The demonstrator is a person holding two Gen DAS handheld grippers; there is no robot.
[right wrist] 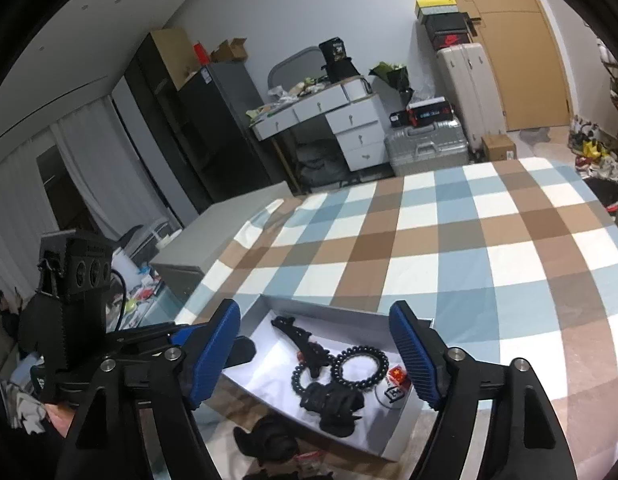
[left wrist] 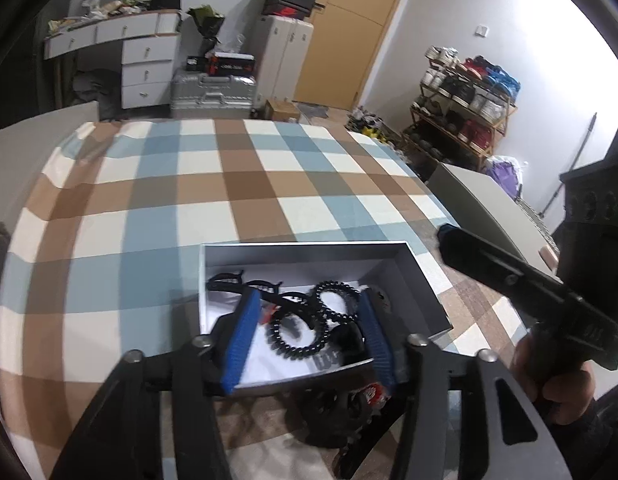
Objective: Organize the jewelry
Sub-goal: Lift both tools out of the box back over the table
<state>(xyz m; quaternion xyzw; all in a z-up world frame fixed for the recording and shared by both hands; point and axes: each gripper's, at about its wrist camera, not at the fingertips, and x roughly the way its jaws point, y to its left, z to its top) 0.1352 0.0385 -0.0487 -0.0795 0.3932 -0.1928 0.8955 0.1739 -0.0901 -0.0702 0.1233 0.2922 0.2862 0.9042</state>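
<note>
Over the box [left wrist: 423,280], on the checked cloth [left wrist: 245,184]: left gripper [left wrist: 305,332] tilted steeply down, blue pads [left wrist: 241,340] spread, nothing pinched, coil ties [left wrist: 305,320] lying loose between them on the box floor. Beside the ties, a black clip [left wrist: 245,284], further into the box. Right of the box, right gripper [right wrist: 317,344] angled down more gently, held in a hand [left wrist: 561,384], fingers [right wrist: 413,352] wide apart, gripping nothing. Under it, inside the box, bead bracelet [right wrist: 363,368] and a dark hair claw [right wrist: 333,404]. Just outside the box's near wall, another black claw [right wrist: 269,440] on the cloth.
</note>
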